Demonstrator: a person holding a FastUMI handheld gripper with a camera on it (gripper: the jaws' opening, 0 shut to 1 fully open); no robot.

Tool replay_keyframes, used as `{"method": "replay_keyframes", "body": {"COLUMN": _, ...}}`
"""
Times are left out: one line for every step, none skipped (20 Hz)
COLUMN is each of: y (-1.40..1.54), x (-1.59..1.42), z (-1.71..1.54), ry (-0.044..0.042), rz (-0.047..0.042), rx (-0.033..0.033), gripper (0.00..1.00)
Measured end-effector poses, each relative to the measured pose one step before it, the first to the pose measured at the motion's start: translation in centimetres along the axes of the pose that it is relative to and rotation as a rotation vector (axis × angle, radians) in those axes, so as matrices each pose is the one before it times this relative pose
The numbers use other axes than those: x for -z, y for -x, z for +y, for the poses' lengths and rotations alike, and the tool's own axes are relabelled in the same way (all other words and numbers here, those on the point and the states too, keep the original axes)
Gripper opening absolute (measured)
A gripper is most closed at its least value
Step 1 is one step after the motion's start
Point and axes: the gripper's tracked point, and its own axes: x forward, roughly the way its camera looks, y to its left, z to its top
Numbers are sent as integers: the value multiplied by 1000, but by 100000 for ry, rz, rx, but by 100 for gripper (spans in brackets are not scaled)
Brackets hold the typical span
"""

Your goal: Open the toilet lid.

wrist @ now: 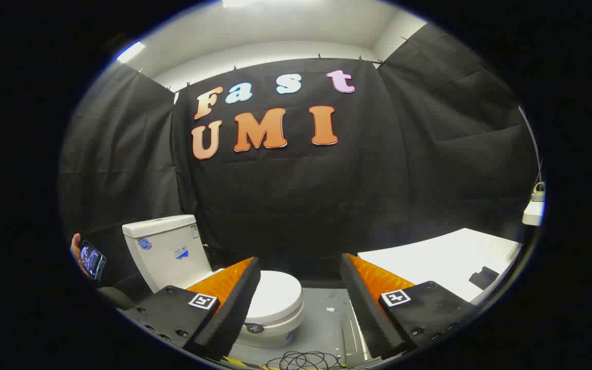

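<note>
A white toilet stands on the floor beyond my left finger. Its lid [275,295] lies flat and closed over the bowl, and the tank [165,249] rises behind it to the left. My gripper [300,288] hangs above and short of the toilet. The fingers [234,300] are spread wide apart with nothing between them. The left finger covers part of the lid's near left side.
A white table [445,259] with a small dark object stands beyond the right finger. Loose black cables [301,359] lie on the grey floor just below the fingers. A hand holding a phone [90,259] is left of the tank. Black cloth walls close the booth.
</note>
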Motion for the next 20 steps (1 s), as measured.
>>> {"method": "replay_keyframes", "body": {"y": 15, "x": 61, "z": -40, "ry": -198, "rz": -60, "rx": 196, "gripper": 100}}
{"method": "replay_keyframes", "body": {"y": 112, "x": 41, "z": 0, "ry": -94, "rz": 131, "rx": -60, "gripper": 100}}
{"method": "replay_keyframes", "body": {"y": -20, "x": 72, "z": 3, "ry": 6, "rz": 149, "rx": -23, "gripper": 100}}
{"method": "replay_keyframes", "body": {"y": -24, "x": 18, "z": -36, "ry": -47, "rz": 208, "rx": 101, "gripper": 100}}
{"method": "replay_keyframes", "body": {"y": -95, "x": 61, "z": -97, "ry": -260, "rz": 27, "rx": 164, "gripper": 100}}
{"method": "replay_keyframes", "body": {"y": 69, "x": -103, "z": 61, "ry": -161, "rz": 57, "rx": -91, "gripper": 100}}
{"method": "replay_keyframes", "body": {"y": 49, "x": 40, "z": 12, "ry": 39, "rz": -68, "rx": -200, "gripper": 100}}
{"method": "replay_keyframes", "body": {"y": 12, "x": -19, "z": -11, "ry": 160, "rz": 124, "rx": 111, "gripper": 100}}
{"method": "replay_keyframes", "body": {"y": 32, "x": 52, "z": -142, "ry": -39, "rz": 162, "rx": 291, "gripper": 100}}
{"method": "replay_keyframes", "body": {"y": -30, "x": -5, "z": 16, "ry": -302, "rz": 3, "rx": 155, "gripper": 100}}
{"method": "replay_keyframes", "body": {"y": -40, "x": 17, "z": -16, "ry": -235, "rz": 24, "rx": -173, "gripper": 100}}
{"method": "replay_keyframes", "body": {"y": 89, "x": -65, "z": 119, "ry": 65, "rz": 11, "rx": -55, "gripper": 100}}
{"method": "replay_keyframes", "body": {"y": -22, "x": 57, "z": -37, "ry": 60, "rz": 151, "rx": 152, "gripper": 100}}
{"method": "replay_keyframes", "body": {"y": -22, "x": 96, "z": -125, "ry": -203, "rz": 120, "rx": 183, "gripper": 100}}
{"method": "replay_keyframes", "body": {"y": 46, "x": -123, "z": -26, "ry": -189, "rz": -40, "rx": 37, "gripper": 100}}
{"method": "replay_keyframes", "body": {"y": 28, "x": -4, "z": 58, "ry": 37, "rz": -95, "rx": -90, "gripper": 100}}
{"method": "replay_keyframes", "body": {"y": 40, "x": -32, "z": 17, "ry": 192, "rz": -20, "rx": 75, "gripper": 100}}
{"method": "replay_keyframes", "body": {"y": 26, "x": 63, "z": -35, "ry": 8, "rz": 112, "rx": 181, "gripper": 100}}
{"method": "replay_keyframes", "body": {"y": -12, "x": 2, "z": -46, "ry": -108, "rz": 81, "rx": 126, "gripper": 100}}
{"method": "replay_keyframes", "body": {"y": -74, "x": 13, "z": 47, "ry": 19, "rz": -4, "rx": -120, "gripper": 100}}
